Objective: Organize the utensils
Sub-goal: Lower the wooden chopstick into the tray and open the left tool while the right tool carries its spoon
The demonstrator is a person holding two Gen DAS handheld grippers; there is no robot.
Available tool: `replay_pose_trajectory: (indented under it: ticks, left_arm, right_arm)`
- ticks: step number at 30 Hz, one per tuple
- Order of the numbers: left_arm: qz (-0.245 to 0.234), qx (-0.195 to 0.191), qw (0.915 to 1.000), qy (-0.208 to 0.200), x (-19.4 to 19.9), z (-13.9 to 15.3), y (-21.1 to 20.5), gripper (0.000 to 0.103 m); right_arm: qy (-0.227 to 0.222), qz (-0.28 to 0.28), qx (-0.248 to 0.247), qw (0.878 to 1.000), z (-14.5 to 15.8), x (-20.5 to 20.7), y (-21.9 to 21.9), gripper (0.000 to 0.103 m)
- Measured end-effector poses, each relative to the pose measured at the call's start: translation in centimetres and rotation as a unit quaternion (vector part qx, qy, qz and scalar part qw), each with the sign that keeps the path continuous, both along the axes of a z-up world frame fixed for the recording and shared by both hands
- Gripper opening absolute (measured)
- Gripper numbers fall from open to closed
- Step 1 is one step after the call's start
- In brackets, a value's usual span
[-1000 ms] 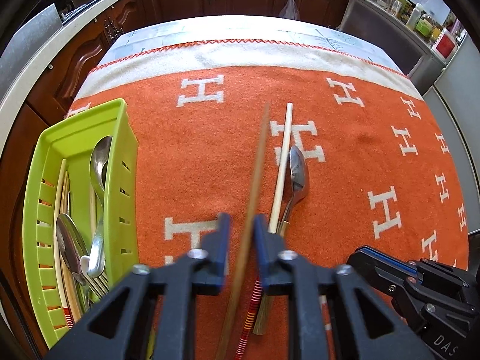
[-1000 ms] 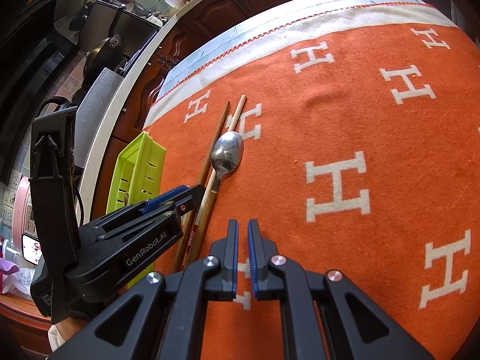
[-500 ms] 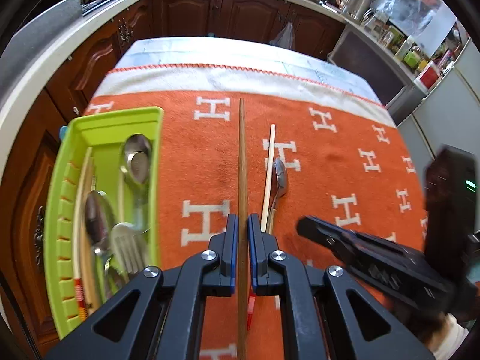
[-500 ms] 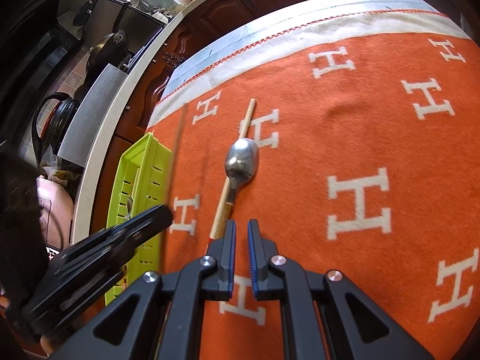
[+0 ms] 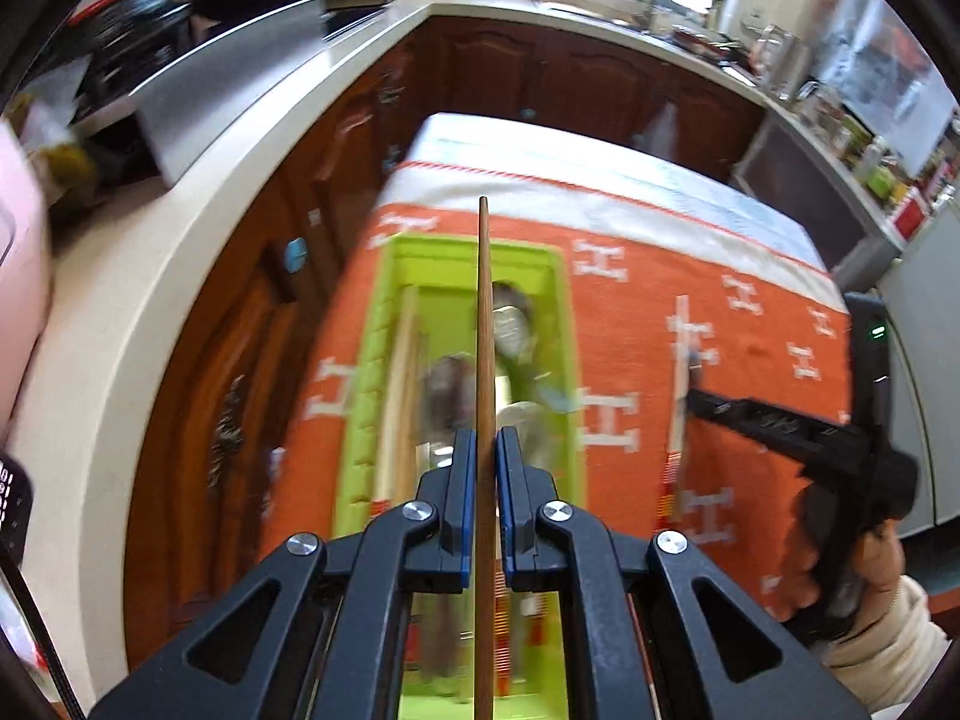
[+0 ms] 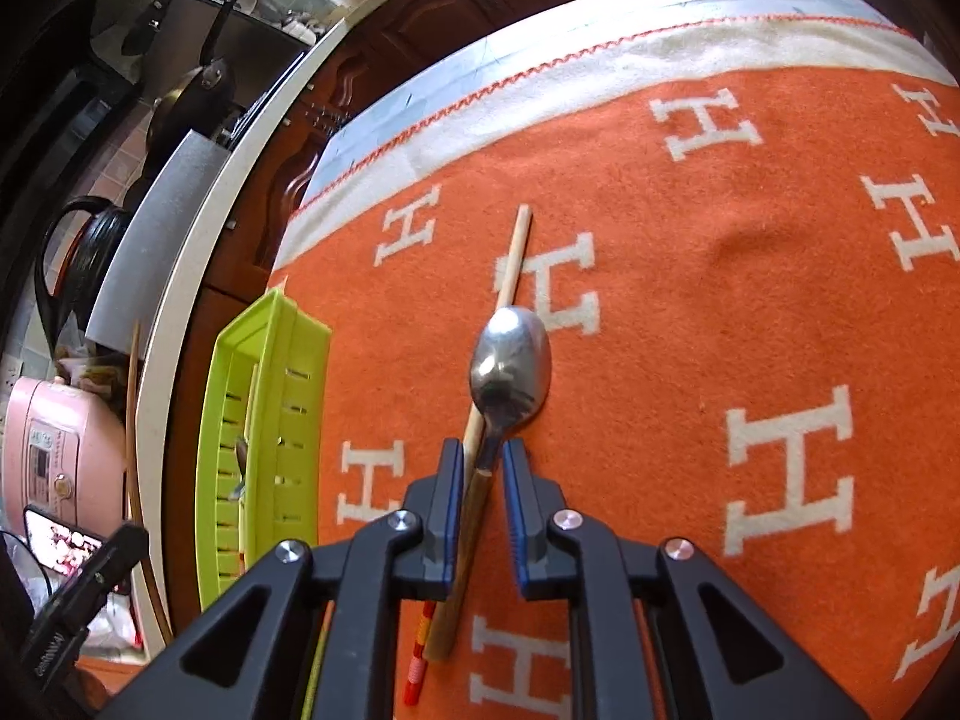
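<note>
Chopstick in left gripper now hangs over the green tray.

Left wrist view looks steeply down from high; right wrist view sits lower. Both show the tray and the cloth.

Under my left gripper the slotted lime-green plastic tray is crowded with blurred cutlery. The orange H-patterned blanket lies bare to my right; a wooden-handled steel spoon and pale wooden chopstick block my right gripper.
</note>
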State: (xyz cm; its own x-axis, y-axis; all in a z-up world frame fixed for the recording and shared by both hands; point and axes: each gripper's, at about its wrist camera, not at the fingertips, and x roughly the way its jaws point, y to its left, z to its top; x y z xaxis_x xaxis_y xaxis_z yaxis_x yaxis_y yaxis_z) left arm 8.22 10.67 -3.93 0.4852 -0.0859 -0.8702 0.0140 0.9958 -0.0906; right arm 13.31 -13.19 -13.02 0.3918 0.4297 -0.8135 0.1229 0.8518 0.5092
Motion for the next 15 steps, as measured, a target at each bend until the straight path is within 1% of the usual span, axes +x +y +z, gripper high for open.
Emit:
replay_pose_trajectory:
  ticks: [3, 6, 10, 13, 15]
  left_arm:
    - [0.013, 0.008, 0.9998, 0.014, -0.2, -1.5, 1.4, 0.004]
    - [0.014, 0.012, 0.9995, 0.025, -0.4, -3.0, 1.8, 0.004]
    - [0.008, -0.005, 0.9991, 0.041, -0.3, -4.8, 1.9, 0.004]
    - [0.0, -0.015, 0.9988, 0.046, -0.5, -5.6, 1.1, 0.004]
    - [-0.006, -0.014, 0.9991, 0.04, -0.7, -5.7, 0.7, 0.005]
  right_arm:
    - [0.004, -0.013, -0.018, 1.0, 0.2, 0.3, 0.3, 0.013]
    - [0.004, -0.022, -0.042, 0.999, 0.4, 0.5, 0.7, 0.013]
    - [-0.001, -0.027, -0.071, 0.997, 0.6, 0.5, 1.2, 0.009]
    - [-0.005, -0.027, -0.071, 0.997, 0.4, 0.3, 0.8, 0.006]
    - [-0.008, -0.026, -0.068, 0.997, 0.4, 0.2, 0.5, 0.005]
